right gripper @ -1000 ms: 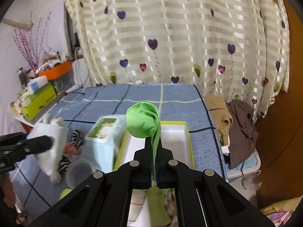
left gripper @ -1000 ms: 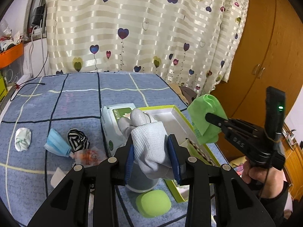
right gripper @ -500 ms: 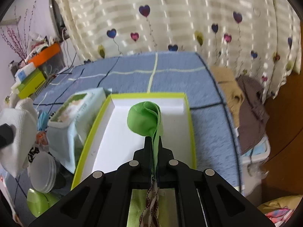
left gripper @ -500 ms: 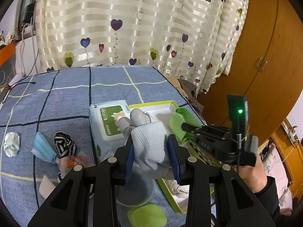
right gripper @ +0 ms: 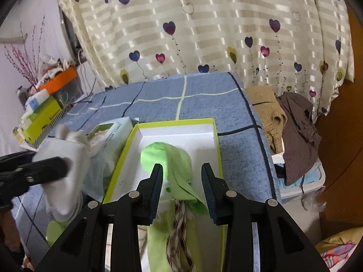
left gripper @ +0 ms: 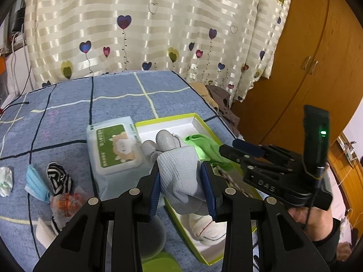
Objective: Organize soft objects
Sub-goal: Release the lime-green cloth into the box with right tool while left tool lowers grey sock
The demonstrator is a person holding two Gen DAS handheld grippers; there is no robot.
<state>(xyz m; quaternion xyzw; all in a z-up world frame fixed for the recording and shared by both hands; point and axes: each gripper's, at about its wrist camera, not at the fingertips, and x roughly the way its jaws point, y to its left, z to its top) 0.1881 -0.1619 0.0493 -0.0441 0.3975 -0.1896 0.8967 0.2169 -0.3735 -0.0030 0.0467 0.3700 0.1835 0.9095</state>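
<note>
My left gripper (left gripper: 183,184) is shut on a grey-white glove (left gripper: 179,170) and holds it above the near left edge of the green-rimmed white box (left gripper: 179,122). The glove also shows at the left of the right wrist view (right gripper: 68,158). My right gripper (right gripper: 182,176) is open over the box (right gripper: 213,140). A bright green sock (right gripper: 172,165) lies loose in the box between its fingers, and shows in the left wrist view (left gripper: 204,146). Other socks (right gripper: 179,233) lie at the box's near end.
A wet-wipes pack (left gripper: 113,145) lies left of the box on the blue bedspread (left gripper: 68,117). A striped sock (left gripper: 56,179), a blue mask (left gripper: 34,183) and a white sock (left gripper: 5,179) lie further left. A grey cup (left gripper: 149,238) stands below the glove. Clothes (right gripper: 292,122) are piled off the right bed edge.
My right gripper has lowered the green sock into the box and opened, letting it go. My left gripper, still holding the glove, has moved right towards the box.
</note>
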